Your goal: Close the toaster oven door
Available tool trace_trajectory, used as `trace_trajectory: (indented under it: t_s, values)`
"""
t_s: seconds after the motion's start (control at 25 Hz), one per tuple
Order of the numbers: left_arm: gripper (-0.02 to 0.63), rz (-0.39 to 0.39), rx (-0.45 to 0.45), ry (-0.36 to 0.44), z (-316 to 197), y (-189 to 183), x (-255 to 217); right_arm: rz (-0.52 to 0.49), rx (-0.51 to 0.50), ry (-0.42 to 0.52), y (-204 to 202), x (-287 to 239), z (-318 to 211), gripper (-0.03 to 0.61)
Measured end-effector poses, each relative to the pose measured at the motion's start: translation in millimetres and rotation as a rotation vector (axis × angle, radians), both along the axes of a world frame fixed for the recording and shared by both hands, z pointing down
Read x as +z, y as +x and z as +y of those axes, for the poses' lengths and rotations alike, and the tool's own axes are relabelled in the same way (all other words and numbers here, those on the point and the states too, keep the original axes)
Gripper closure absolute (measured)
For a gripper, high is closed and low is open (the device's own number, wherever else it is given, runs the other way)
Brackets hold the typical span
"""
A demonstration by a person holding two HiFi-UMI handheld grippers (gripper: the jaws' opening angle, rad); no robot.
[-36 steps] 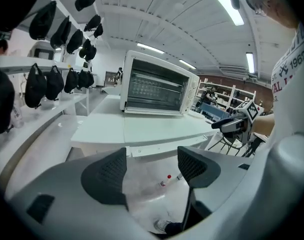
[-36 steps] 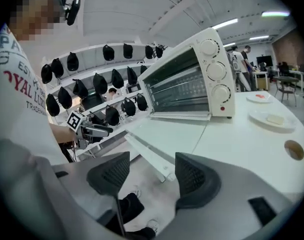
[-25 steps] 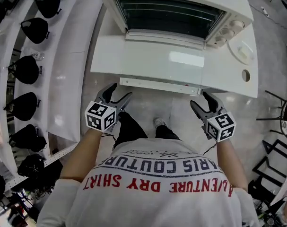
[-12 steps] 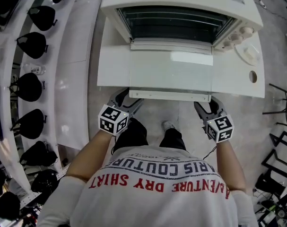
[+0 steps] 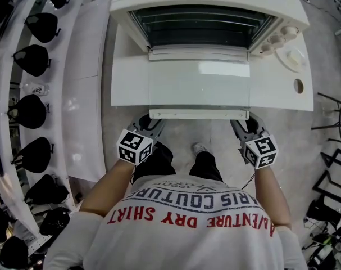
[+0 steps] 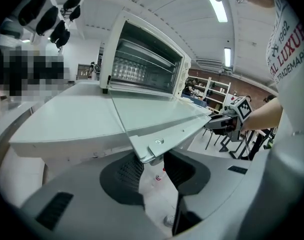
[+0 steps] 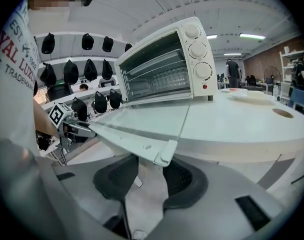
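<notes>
- The toaster oven [image 5: 204,4] sits on the white table [image 5: 282,94], mouth wide open and racks showing.
- Its door [image 5: 198,86] lies flat and level, reaching out past the table edge towards the person.
- The handle [image 5: 199,114] runs along the door's near edge, a gripper at each end.
- The left gripper [image 6: 152,160] has just been closing, and there it is: the handle's left end fills the gap between its tips, pinched.
- Same on the other side. The right gripper [image 7: 150,163] has just been closing too, pads nipped on the handle's right end cap.
- Both grippers point up and forward from below the door edge, marker cubes facing up.
- Three knobs [image 5: 280,35] sit on the oven's right front.
</notes>
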State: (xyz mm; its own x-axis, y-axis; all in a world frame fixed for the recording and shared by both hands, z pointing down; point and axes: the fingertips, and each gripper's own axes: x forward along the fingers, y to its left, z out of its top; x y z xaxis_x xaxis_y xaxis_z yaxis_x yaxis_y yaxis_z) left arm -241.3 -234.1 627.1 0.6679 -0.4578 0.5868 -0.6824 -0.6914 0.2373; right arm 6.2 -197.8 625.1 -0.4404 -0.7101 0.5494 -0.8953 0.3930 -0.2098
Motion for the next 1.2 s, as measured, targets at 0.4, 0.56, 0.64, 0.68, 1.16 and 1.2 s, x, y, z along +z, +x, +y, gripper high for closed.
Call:
trace_trajectory:
  t_s: [0.4, 0.56, 0.64, 0.68, 1.16, 1.2]
  values:
    - [0.477, 0.04, -0.049, -0.006, 2, -1, -13, -0.036, -0.026, 0.01, 2, -12, 4, 0.453]
    - [0.479, 0.047, -0.065, 0.013, 3, -2, -21, -0.065, -0.04, 0.009, 2, -20, 4, 0.451]
    - [0.479, 0.05, -0.076, 0.016, 4, -2, -27, -0.072, -0.048, 0.013, 1, -25, 4, 0.451]
    - [0.479, 0.052, -0.08, 0.017, 4, -2, -29, -0.076, -0.051, 0.015, 1, -27, 5, 0.453]
    - [0.477, 0.057, -0.117, 0.053, 6, -4, -68, -0.155, -0.053, 0.043, 2, -64, 6, 0.457]
    - [0.477, 0.057, -0.119, 0.055, 6, -4, -72, -0.16, -0.055, 0.046, 2, -67, 6, 0.457]
